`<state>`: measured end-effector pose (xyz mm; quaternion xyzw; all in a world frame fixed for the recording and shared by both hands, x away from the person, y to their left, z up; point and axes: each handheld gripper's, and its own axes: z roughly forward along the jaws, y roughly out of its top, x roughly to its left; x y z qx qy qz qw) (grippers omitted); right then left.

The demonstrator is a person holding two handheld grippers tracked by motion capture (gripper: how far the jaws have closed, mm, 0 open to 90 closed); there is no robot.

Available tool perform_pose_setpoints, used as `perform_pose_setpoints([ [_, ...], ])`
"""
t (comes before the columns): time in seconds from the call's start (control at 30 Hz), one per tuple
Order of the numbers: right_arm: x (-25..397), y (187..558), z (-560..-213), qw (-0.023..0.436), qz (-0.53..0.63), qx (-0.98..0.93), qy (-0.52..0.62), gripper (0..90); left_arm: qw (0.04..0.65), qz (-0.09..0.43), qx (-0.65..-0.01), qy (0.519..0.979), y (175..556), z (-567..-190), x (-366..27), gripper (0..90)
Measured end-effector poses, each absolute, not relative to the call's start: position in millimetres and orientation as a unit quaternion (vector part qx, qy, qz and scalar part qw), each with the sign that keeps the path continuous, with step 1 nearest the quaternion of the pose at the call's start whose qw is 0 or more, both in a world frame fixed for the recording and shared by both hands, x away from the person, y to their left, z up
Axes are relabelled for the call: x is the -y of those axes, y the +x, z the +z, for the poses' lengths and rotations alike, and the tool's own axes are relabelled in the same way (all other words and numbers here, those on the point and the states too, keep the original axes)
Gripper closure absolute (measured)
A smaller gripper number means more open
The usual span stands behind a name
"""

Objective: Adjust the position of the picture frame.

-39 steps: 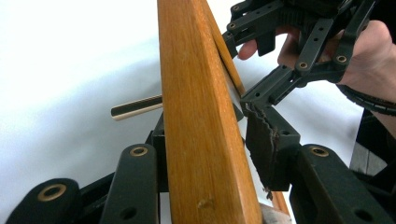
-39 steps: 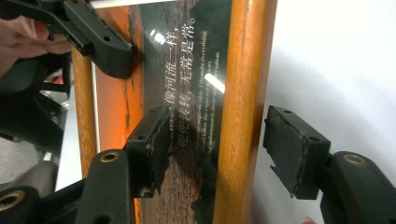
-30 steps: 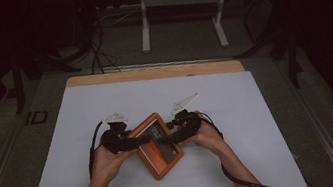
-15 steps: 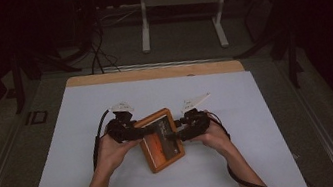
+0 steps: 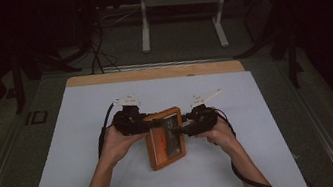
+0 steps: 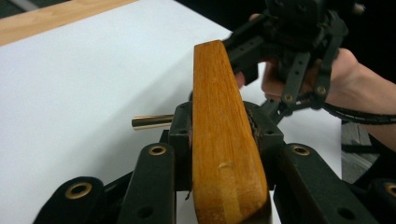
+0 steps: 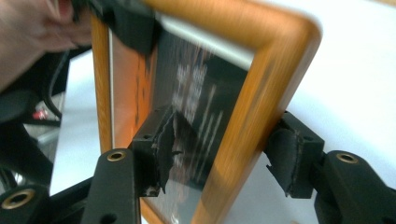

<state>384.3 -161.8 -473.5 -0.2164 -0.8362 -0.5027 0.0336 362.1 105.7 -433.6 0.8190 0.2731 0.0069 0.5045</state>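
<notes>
A: Status check. Where do we have the picture frame [image 5: 165, 137]?

B: Mid-table, between both grippers, over the white sheet [image 5: 93, 186] that covers the table [image 5: 151, 73]. In the high view it sits roughly lengthwise away from us, near end low by the sheet, far end up at the jaws. Can't tell if the near end touches the sheet.

A: Left gripper [image 5: 151, 122]?

B: Jaws closed on the frame's wooden edge. The left gripper view looks straight down the rail, with a pad tight on each side of it. A small brass rod [image 6: 152, 122] sticks out to the left past the jaw; can't tell whether it's part of the frame's back or the gripper.

A: Right gripper [image 5: 179, 130]?

B: Jaws straddle the opposite rail, one pad on the glass side, one outside. The right gripper view is blurred there, and the outer pad looks a touch off the wood. We'd call it a light hold, nearly closed.

A: So how far along are we?

B: Our read: pickup is done and the frame is shared between two grippers, tilted. What's left is turning it to its final pose, standing or flat, setting it on the sheet and letting go on both sides. No release started.

A: Risk?

B: Slip on the right side if that outer pad really is loose.
</notes>
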Motion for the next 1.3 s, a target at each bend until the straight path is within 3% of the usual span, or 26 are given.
perform_pose_setpoints([
  [0.27,166.3,390.3,-471.9,0.052,-0.533,0.815,-0.222,43.3,0.505,0.006,-0.244,0.828,369.6,-431.8,-100.9,68.2],
  [0.33,169.5,388.7,-471.8,0.041,-0.536,0.813,-0.222,50.9,0.499,0.012,-0.25,0.829,371.2,-432.5,-100.5,64.8],
  [0.5,172.9,383.3,-469.7,0.018,-0.534,0.817,-0.216,55.4,0.497,0.02,-0.255,0.829,373.7,-433.9,-99.3,60.6],
  [0.77,177.7,381.2,-469.6,0.035,-0.551,0.809,-0.203,66.3,0.497,0.024,-0.264,0.826,374.9,-438.7,-105.1,48.8],
  [1.2,178.3,377.8,-468.0,0.031,-0.55,0.812,-0.195,66.9,0.506,0.035,-0.281,0.814,359.1,-451.4,-128.3,49.9],
  [1.3,178.6,377.4,-468.5,0.03,-0.551,0.81,-0.198,66.8,0.505,0.034,-0.29,0.812,353.7,-457.3,-134.7,56.7],
])
